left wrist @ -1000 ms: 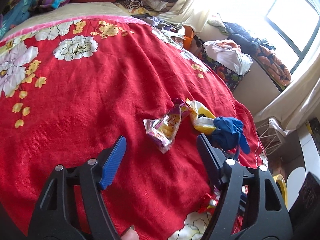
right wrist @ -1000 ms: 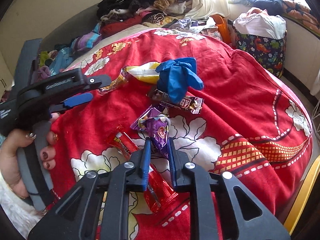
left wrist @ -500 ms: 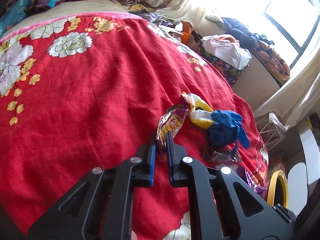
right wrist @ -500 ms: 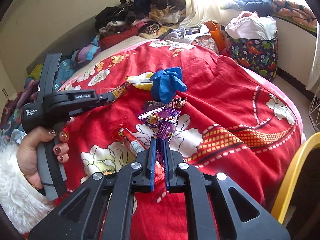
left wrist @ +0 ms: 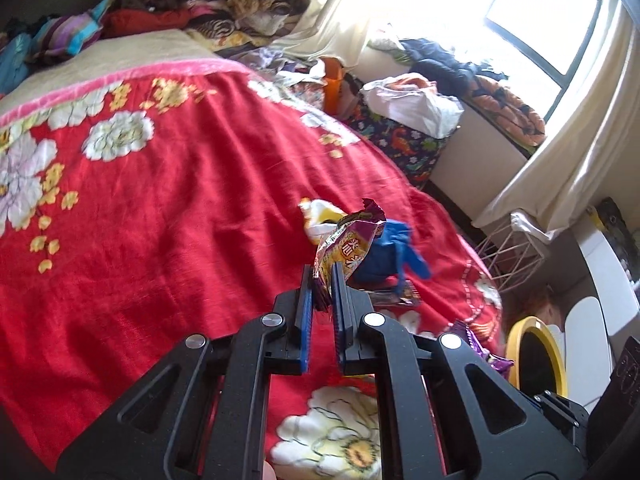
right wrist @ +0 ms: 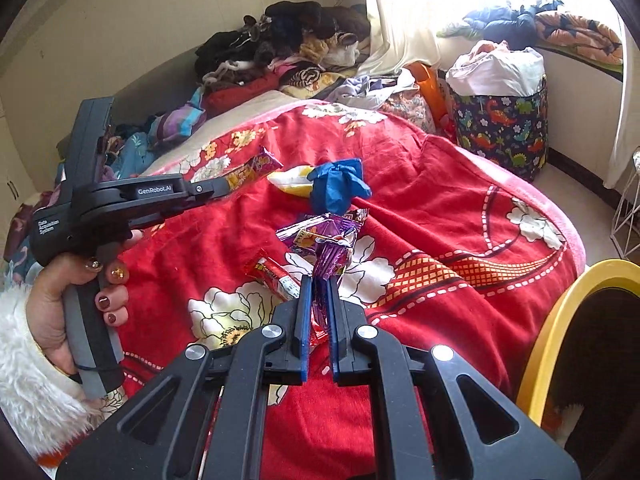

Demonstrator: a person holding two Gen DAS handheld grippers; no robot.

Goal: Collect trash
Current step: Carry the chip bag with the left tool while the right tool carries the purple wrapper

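My left gripper is shut on a yellow-and-purple snack wrapper and holds it lifted above the red blanket; it also shows in the right wrist view with the wrapper. My right gripper is shut on a purple wrapper raised over the blanket. A blue glove, a yellow wrapper, a flat purple wrapper and a red wrapper lie on the blanket.
A yellow-rimmed bin stands at the bed's right edge, also in the left wrist view. A dinosaur-print basket with clothes stands by the window. Piled clothes line the head of the bed. A white wire stand stands by the curtain.
My left gripper closed on the snack wrapper and lifted it off the blanket. My right gripper, shut on the purple wrapper, rose and pulled back toward the yellow bin.
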